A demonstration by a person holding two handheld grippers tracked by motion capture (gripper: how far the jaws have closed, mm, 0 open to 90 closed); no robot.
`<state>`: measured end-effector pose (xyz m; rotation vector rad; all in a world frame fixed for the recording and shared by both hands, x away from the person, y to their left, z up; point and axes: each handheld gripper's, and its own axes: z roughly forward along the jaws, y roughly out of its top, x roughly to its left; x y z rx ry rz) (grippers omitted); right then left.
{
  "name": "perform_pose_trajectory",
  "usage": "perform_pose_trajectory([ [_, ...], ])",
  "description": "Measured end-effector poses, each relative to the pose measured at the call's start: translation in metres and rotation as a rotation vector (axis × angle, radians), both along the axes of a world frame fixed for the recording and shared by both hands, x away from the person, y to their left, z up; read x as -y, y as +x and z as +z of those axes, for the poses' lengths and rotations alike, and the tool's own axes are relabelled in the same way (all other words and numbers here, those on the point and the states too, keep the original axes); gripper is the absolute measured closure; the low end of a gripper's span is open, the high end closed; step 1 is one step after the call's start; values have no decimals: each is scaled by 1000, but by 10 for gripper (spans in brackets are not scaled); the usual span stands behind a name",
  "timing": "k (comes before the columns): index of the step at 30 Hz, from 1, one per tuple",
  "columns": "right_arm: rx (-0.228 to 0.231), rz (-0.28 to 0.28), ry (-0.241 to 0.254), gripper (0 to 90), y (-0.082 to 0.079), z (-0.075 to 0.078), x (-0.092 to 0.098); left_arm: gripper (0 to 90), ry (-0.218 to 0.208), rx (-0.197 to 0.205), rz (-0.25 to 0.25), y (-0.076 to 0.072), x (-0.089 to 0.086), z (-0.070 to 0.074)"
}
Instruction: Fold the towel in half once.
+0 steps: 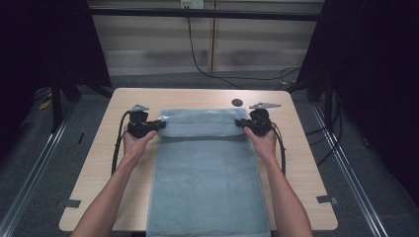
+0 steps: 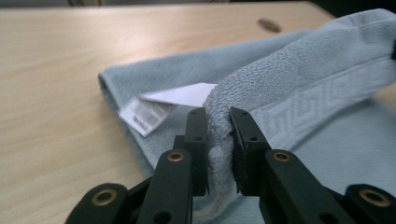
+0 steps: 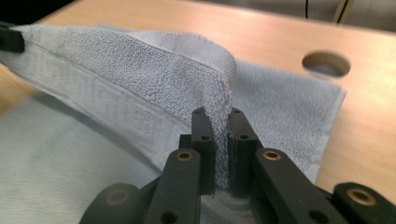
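A light blue towel [image 1: 207, 168] lies flat on the worktop [image 1: 99, 163], its long axis running from the person's near edge toward the far edge, with the far end lifted off the surface. The left claw [image 1: 157, 125] is clamped on the far-left corner, the terry bunched between its jaws in the left gripper view, beside a white label [image 2: 154, 109]. The right claw [image 1: 240, 123] is clamped on the far-right corner, the cloth pinched tight. Between them the raised hem hangs in a shallow span across the towel's width. Both hands sit level with each other, equally near the far end, so a fold would likely carry that hem along the long axis toward the person.
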<state>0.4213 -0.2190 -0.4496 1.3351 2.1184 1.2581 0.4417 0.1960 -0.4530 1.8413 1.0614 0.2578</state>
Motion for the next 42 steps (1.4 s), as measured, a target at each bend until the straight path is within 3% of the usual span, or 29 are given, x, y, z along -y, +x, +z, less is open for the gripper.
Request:
perform_pose_trajectory([
  [2, 16, 8, 9, 834, -3, 6, 2, 784, -20, 11, -7, -4, -2, 5],
  [3, 42, 28, 36, 833, -13, 18, 6, 784, -76, 27, -20, -17, -6, 10],
  [4, 42, 28, 36, 833, -13, 18, 6, 784, -76, 27, -20, -17, -6, 10],
  [5, 70, 49, 73, 835, -28, 25, 11, 784, -68, 42, -59, -32, -9, 13],
  [6, 79, 63, 84, 835, -37, 28, 14, 784, -68, 47, -67, -36, -10, 14],
  [12, 114, 108, 77, 833, -77, 43, 19, 784, -75, 125, -126, -75, -13, 45],
  [13, 117, 117, 79, 826, -85, 48, 20, 784, -75, 125, -126, -75, -13, 45],
  [14, 125, 126, 75, 823, -93, 53, 21, 784, -85, 158, -149, -92, -17, 62],
  [15, 140, 139, 74, 823, -103, 61, 21, 784, -85, 158, -149, -92, -17, 62],
  [16, 150, 148, 68, 823, -110, 65, 21, 784, -85, 184, -162, -109, -20, 74],
  [17, 150, 148, 68, 823, -110, 65, 21, 784, -85, 184, -162, -109, -20, 74],
  [18, 164, 171, 53, 822, -126, 73, 20, 784, -83, 196, -181, -129, -22, 79],
  [19, 164, 171, 53, 822, -126, 73, 20, 784, -83, 196, -181, -129, -22, 79],
  [20, 157, 188, 19, 820, -144, 73, 18, 784, -84, 182, -202, -143, -24, 73],
  [23, 137, 203, 6, 805, -166, 63, 18, 783, -106, 126, -209, -167, -26, 49],
  [24, 122, 210, 2, 798, -175, 54, 19, 783, -107, 96, -215, -172, -27, 38],
  [25, 110, 201, -7, 794, -182, 46, 19, 782, -107, 96, -215, -172, -27, 38],
  [26, 88, 202, 4, 792, -188, 36, 20, 780, -86, 51, -231, -183, -28, 17],
  [28, 46, 207, 15, 790, -198, 18, 20, 775, -56, 16, -251, -190, -29, 2],
  [29, 19, 211, 16, 786, -204, 7, 18, 775, -56, 16, -251, -190, -29, 2],
  [30, 19, 211, 16, 786, -204, 7, 18, 775, -39, -4, -267, -195, -30, -5],
  [31, -6, 221, 10, 774, -210, -3, 16, 772, -21, -19, -274, -199, -31, -10],
  [32, -54, 238, -39, 745, -221, -18, 13, 763, -4, -38, -297, -209, -33, -19],
  [35, -77, 251, -22, 717, -235, -23, 15, 737, -5, -62, -339, -222, -36, -25],
  [37, -77, 253, -28, 696, -240, -23, 16, 697, -3, -57, -356, -227, -37, -25],
  [38, -84, 255, -20, 661, -252, -24, 19, 687, -6, -50, -383, -235, -38, -22],
  [42, -69, 251, 7, 606, -276, -21, 26, 638, -36, -25, -393, -242, -42, -15],
])
